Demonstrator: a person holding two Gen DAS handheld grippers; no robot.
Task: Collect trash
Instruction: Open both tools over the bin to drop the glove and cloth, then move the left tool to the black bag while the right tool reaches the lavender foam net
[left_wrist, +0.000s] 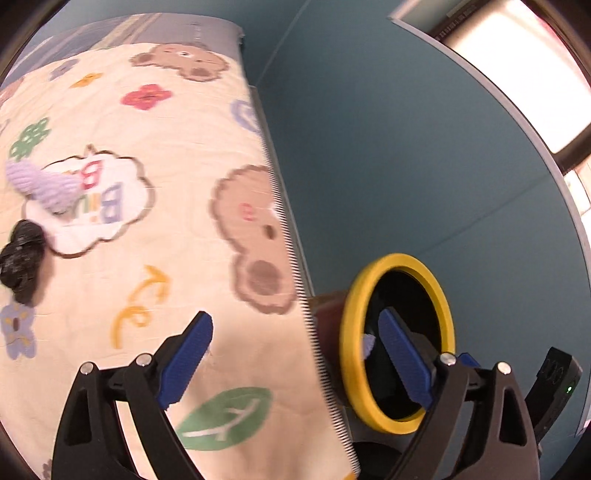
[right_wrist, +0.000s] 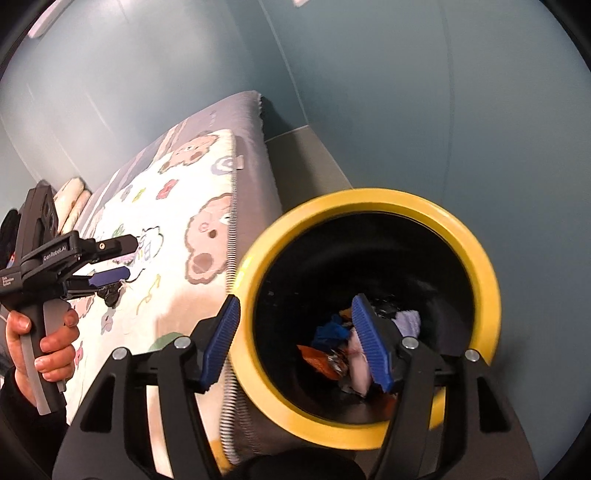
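A bin with a yellow rim (right_wrist: 373, 321) is held tilted by my right gripper (right_wrist: 295, 339), whose jaws are shut on the rim wall, one finger outside and one inside. Several scraps of trash (right_wrist: 343, 354) lie inside it. The bin also shows in the left wrist view (left_wrist: 397, 339). My left gripper (left_wrist: 291, 354) is open and empty over the cartoon-print bedcover (left_wrist: 147, 229). A crumpled black wrapper (left_wrist: 22, 258) and a lilac fuzzy piece (left_wrist: 40, 182) lie on the cover at the left. In the right wrist view the left gripper (right_wrist: 110, 273) hovers near the black wrapper (right_wrist: 109, 295).
The bed has a grey mattress edge (right_wrist: 255, 177) next to a teal wall (left_wrist: 388, 147). Cream pillows (right_wrist: 72, 195) sit at the far end. A bright window (left_wrist: 517, 74) is at upper right.
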